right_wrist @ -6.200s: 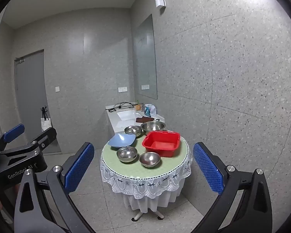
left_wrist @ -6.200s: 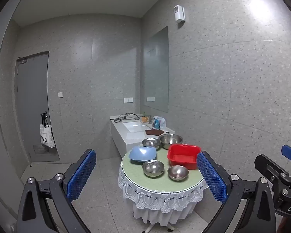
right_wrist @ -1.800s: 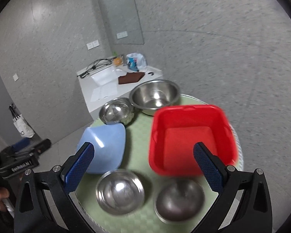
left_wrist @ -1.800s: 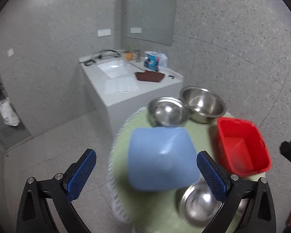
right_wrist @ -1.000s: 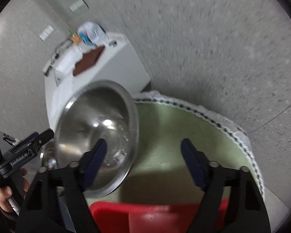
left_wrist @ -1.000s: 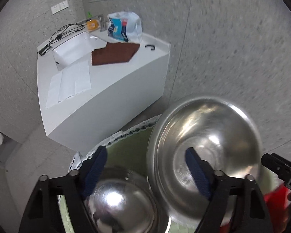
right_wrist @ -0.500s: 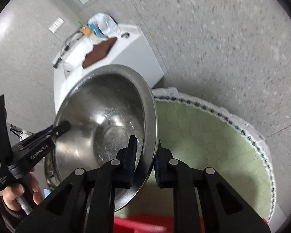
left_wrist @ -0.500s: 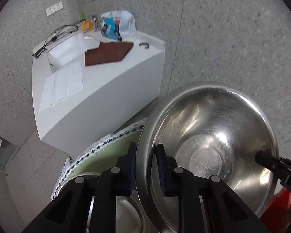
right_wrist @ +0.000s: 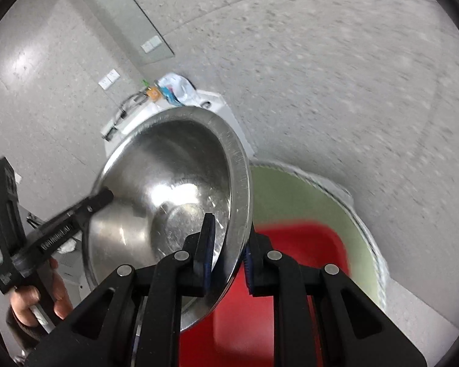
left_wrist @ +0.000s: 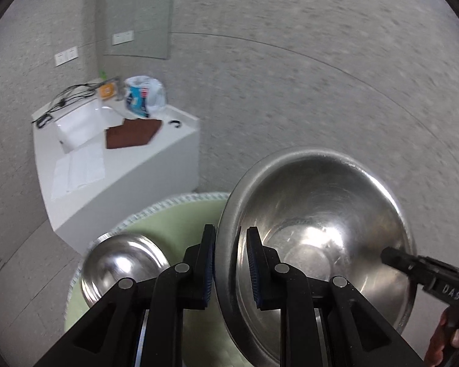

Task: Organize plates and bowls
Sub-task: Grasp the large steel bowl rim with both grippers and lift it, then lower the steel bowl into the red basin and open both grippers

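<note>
Both grippers hold the large steel bowl [left_wrist: 321, 229] by opposite rims, lifted off the table and tilted. My left gripper [left_wrist: 229, 263] is shut on its left rim; my right gripper [right_wrist: 226, 244] is shut on its right rim, where the large steel bowl [right_wrist: 168, 202] shows from the side. The right gripper also shows in the left wrist view [left_wrist: 413, 269], and the left gripper in the right wrist view [right_wrist: 85, 208]. A smaller steel bowl [left_wrist: 122, 263] sits on the green tablecloth [left_wrist: 174, 223] to the left. The red tub [right_wrist: 275, 293] lies below the lifted bowl.
The round table's lace edge [right_wrist: 361, 220] stands close to the speckled wall [left_wrist: 321, 76]. A white sink counter [left_wrist: 113, 159] behind the table holds a brown cloth [left_wrist: 131, 133], a plastic bag [left_wrist: 143, 96] and cables.
Both grippers closed on the large bowl's rims and have lifted it up from the table; it now tilts above the red tub.
</note>
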The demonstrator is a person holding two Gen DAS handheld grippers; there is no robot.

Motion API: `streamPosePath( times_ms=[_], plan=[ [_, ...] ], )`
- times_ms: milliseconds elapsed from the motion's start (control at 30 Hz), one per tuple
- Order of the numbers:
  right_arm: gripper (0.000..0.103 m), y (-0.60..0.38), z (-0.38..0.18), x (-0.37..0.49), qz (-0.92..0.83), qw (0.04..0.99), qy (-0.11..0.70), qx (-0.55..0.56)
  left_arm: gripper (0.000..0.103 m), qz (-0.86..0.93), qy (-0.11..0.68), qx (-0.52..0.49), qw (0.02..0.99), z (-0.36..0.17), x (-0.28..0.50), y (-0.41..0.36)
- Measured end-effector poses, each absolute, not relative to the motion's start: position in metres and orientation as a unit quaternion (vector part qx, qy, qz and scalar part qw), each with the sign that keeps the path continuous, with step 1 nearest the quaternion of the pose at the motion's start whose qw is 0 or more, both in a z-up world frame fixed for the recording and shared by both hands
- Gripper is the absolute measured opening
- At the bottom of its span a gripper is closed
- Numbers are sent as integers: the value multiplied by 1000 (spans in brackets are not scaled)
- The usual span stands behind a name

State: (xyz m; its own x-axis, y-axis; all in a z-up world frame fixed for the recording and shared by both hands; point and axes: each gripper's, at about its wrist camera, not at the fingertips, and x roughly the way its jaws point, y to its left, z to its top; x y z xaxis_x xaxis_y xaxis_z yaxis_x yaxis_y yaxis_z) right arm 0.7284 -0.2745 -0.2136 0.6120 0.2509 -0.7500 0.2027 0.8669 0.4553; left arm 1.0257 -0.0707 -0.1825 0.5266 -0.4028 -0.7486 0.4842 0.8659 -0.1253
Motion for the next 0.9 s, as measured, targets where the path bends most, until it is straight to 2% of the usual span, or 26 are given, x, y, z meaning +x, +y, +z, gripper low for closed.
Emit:
streamPosePath(
  times_ms=[267, 467, 633, 700, 767, 900],
  plan=[
    [18, -285, -262, 655, -25, 826, 484, 288, 16, -285, 451, 83, 841, -216, 955, -67],
    [21, -277, -284, 638, -48, 819, 501, 277, 16, -276, 473, 115, 829, -257, 943, -85],
    [22, -275, -300, 634, -55, 815, 513, 264, 17, -272, 472, 132, 828, -268, 940, -101],
    [22, -276, -306, 636, -57, 813, 518, 259, 18, -271, 470, 138, 829, -264, 940, -107],
    [24, -274, -309, 637, -61, 811, 523, 253, 26, -279, 465, 141, 828, -262, 938, -110],
    [29, -271, -313, 639, -66, 812, 526, 246, 32, -291, 462, 142, 826, -258, 934, -104]
  ],
)
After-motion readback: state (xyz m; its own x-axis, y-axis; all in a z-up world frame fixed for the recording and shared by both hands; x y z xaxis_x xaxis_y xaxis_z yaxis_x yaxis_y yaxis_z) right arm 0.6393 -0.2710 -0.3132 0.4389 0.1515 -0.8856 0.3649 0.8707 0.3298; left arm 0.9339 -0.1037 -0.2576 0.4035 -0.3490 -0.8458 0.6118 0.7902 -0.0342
